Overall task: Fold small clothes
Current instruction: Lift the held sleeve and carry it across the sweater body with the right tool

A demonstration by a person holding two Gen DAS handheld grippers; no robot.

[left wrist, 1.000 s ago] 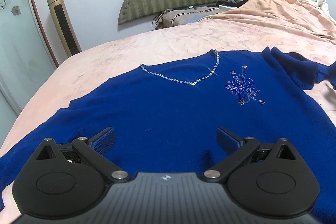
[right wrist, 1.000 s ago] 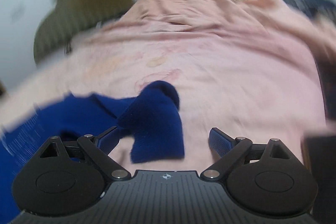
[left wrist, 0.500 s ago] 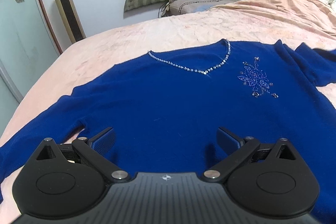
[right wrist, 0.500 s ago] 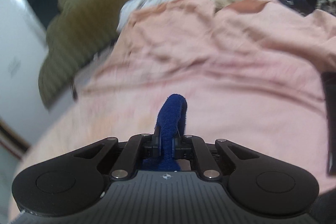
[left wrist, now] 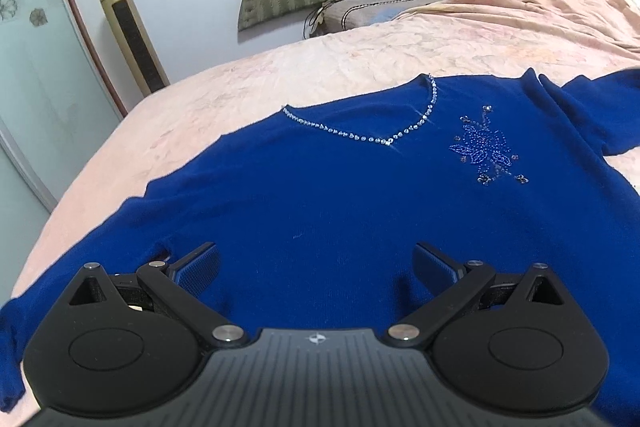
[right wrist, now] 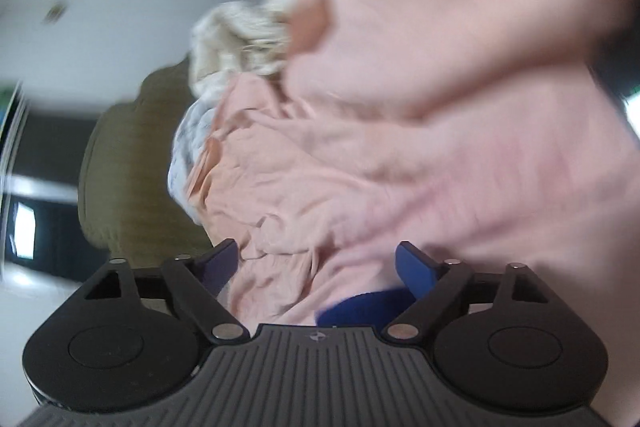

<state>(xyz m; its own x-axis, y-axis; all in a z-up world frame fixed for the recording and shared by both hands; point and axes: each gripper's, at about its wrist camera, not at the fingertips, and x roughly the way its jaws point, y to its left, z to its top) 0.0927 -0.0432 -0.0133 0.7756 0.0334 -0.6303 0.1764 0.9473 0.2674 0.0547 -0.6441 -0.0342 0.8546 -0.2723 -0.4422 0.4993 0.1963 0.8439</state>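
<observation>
1. A royal-blue knit sweater [left wrist: 340, 195] with a rhinestone-trimmed V-neck is seen spread flat, front up, on a bed covered by a wrinkled peach-pink sheet [left wrist: 360, 67].
2. The left gripper [left wrist: 316, 265] is held wide apart just above the sweater's lower body, with nothing gripped.
3. The right gripper [right wrist: 316, 265] has just been opened wide; a blue fold [right wrist: 364, 305] lies low between its jaws, not pinched.

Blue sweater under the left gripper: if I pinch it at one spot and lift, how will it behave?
The blue sweater lies flat and follows the bedspread closely, so it is probably floppy and will drape from a single pinch. Its sleeve sits apart and would likely trail. The rhinestone neckline and beaded flower could snag if dragged.
</observation>
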